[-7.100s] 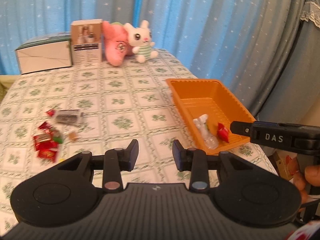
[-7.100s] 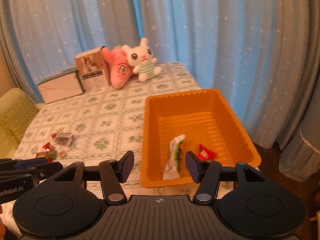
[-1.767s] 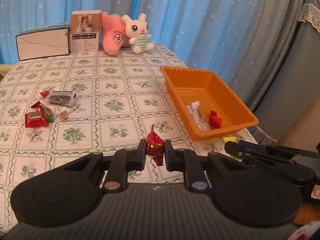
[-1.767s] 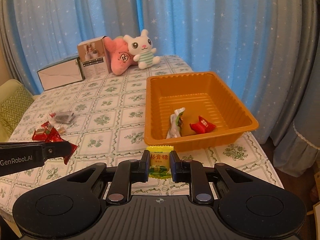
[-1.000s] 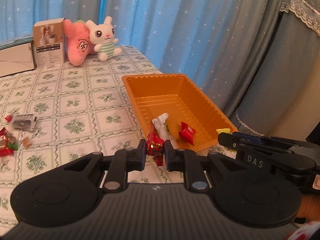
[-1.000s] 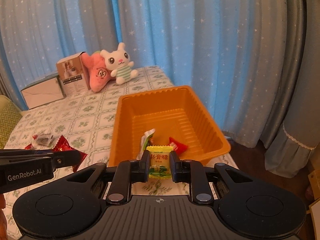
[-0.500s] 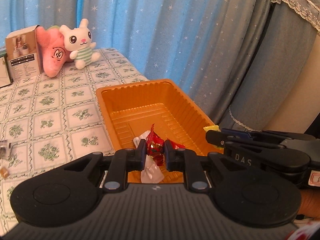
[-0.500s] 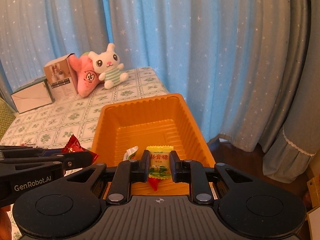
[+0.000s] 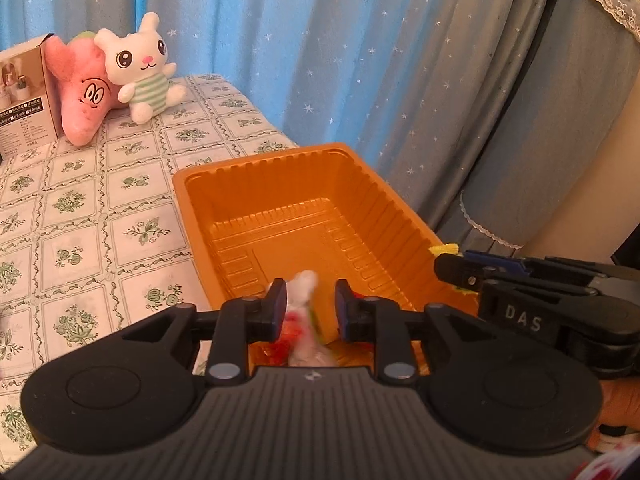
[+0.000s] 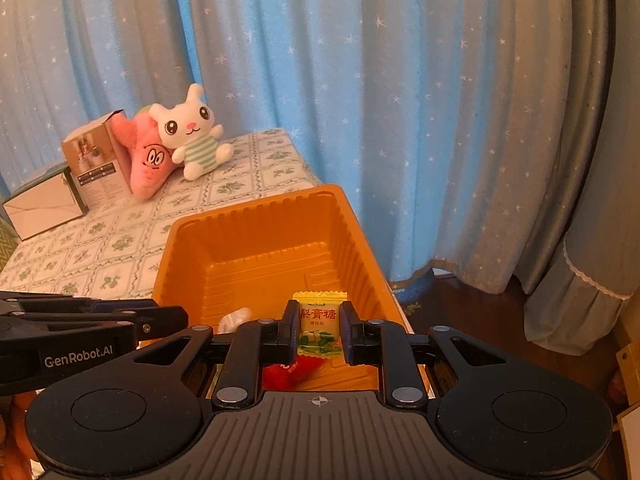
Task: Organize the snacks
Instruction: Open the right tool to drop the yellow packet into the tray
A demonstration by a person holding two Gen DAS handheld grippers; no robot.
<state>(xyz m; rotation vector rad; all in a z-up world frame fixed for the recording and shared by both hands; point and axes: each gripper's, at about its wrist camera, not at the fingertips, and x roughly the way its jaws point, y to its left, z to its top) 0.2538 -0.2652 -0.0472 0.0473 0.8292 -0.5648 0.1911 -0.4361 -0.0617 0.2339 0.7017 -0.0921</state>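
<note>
The orange tray [image 9: 280, 164] [image 10: 260, 216] sits at the table's right edge. My left gripper [image 9: 310, 300] is open above the tray's near end; a blurred red candy [image 9: 286, 330] is below its fingers beside a white wrapper [image 9: 304, 284] in the tray. My right gripper [image 10: 319, 328] holds a yellow-green candy [image 10: 319, 326] over the tray, its jaws slightly apart and the right pad clear of the candy. A red snack [image 10: 290, 372] and the white wrapper [image 10: 236, 318] lie below it. The right gripper [image 9: 460, 268] shows in the left wrist view, the left gripper [image 10: 160, 320] in the right wrist view.
A white bunny plush [image 9: 140, 64] [image 10: 192, 132], a pink plush [image 9: 84, 92] [image 10: 148, 164] and a product box [image 10: 98, 168] stand at the table's back. A white box [image 10: 40, 208] sits left of them. Blue starred curtains hang behind and right of the table.
Both grippers moved over the tray. My left gripper opened and the red candy dropped from its fingers. My right gripper's jaws widened around the yellow-green candy.
</note>
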